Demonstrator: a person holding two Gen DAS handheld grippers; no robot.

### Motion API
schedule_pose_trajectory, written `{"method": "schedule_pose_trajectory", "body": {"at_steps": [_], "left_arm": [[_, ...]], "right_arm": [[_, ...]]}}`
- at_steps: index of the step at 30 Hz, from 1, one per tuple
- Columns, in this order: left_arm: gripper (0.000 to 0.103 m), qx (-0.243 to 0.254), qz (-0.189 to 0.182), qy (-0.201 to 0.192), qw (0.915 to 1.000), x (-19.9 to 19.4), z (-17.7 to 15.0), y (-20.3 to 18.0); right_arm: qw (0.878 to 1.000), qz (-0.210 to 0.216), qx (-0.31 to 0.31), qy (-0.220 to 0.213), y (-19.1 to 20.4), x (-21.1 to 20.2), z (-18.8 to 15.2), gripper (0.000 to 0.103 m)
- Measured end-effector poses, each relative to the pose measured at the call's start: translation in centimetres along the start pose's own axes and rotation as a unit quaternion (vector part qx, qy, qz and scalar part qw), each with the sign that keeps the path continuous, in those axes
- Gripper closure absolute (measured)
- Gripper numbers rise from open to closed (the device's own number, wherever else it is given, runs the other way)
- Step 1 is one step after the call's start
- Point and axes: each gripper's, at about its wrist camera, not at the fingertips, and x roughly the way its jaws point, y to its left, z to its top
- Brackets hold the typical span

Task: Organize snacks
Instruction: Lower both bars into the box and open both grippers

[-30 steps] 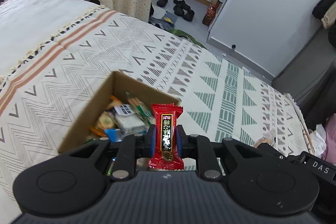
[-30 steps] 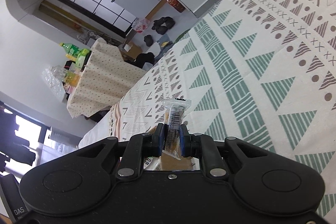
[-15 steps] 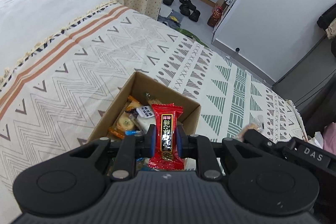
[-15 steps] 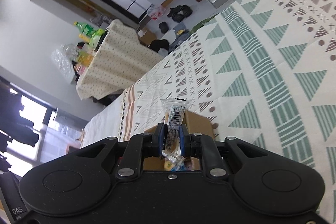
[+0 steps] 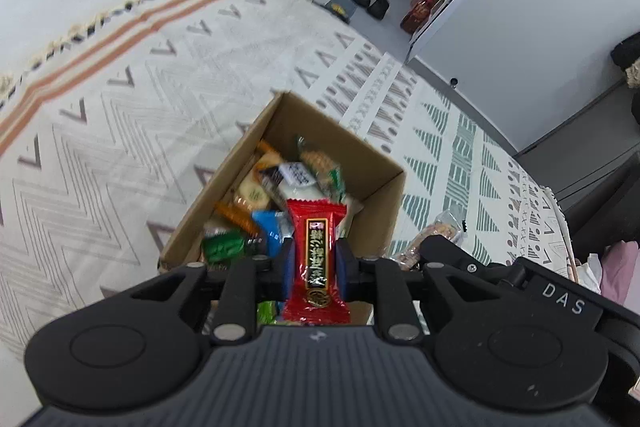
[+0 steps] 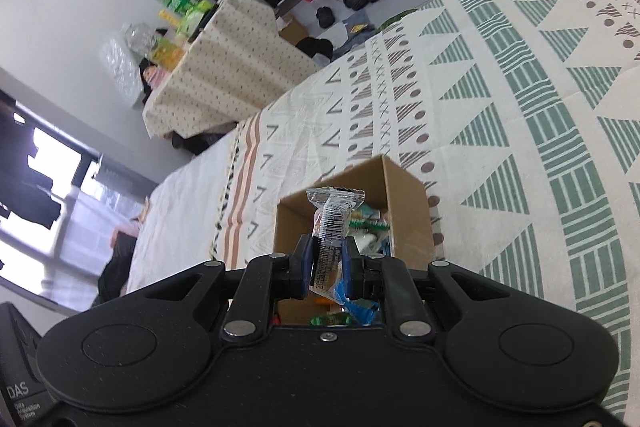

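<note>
Red snack packet [image 5: 316, 259] is standing upright between the blue pads of the left gripper [image 5: 316, 263], long axis pointing away from the camera, top crimp fanning above the jaws. Left gripper is clamping it at mid-length. Cardboard box [image 5: 384, 195] is lying directly ahead of and below this packet; the open mouth is sitting just past the fingertips, so the drop looks to be a short forward-and-down move.

Clear barcode packet [image 6: 330, 231] is being gripped the same way by the right gripper [image 6: 327, 263], upright, jaws pinching its lower half. From the right wrist view the cardboard box [image 6: 404, 195] is also sitting straight ahead and under the packet, near wall running just beyond the pads.

Both grippers are hovering at the box's near edge. The left one appears slightly more over the opening; I cannot say firmly which is nearer. The right gripper's body is showing in the left view at lower right, close beside the box.

Box is resting on the patterned bed [image 5: 120, 131], already holding a jumble of wrapped snacks [image 5: 280, 187].

Hard to make out: box contents are motion-blurred. A loose wrapped snack [image 5: 444, 227] is lying on the bed beside the box's right wall, partly hidden by the right gripper. The box's near wall is cut off behind both grippers' bodies.
</note>
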Motion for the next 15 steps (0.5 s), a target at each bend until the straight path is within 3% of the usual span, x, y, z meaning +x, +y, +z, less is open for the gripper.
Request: {"method": "schedule_pose_trajectory", "body": {"at_steps": [8, 11, 14, 15], "left_arm": [[0.079, -0.028, 0.014, 0.009, 0.9995, -0.6, 0.0, 2.7], [0.072, -0.033, 0.020, 0.001, 0.9992, -1.3, 0.3, 3.2], [0.062, -0.027, 0.032, -0.009, 0.9991, -1.9, 0.4, 3.3], [0.055, -0.027, 0.034, -0.012, 0.9990, -2.1, 0.4, 3.4]], "right_arm": [[1.000, -0.008, -0.002, 0.021, 0.0, 1.0, -1.2, 0.088], [1.000, -0.007, -0.003, 0.029, 0.2, 1.4, -1.6, 0.088], [0.999, -0.003, -0.006, 0.039, 0.6, 1.8, -2.0, 0.087], [0.999, -0.003, -0.009, 0.043, 0.7, 1.9, -2.1, 0.082]]}}
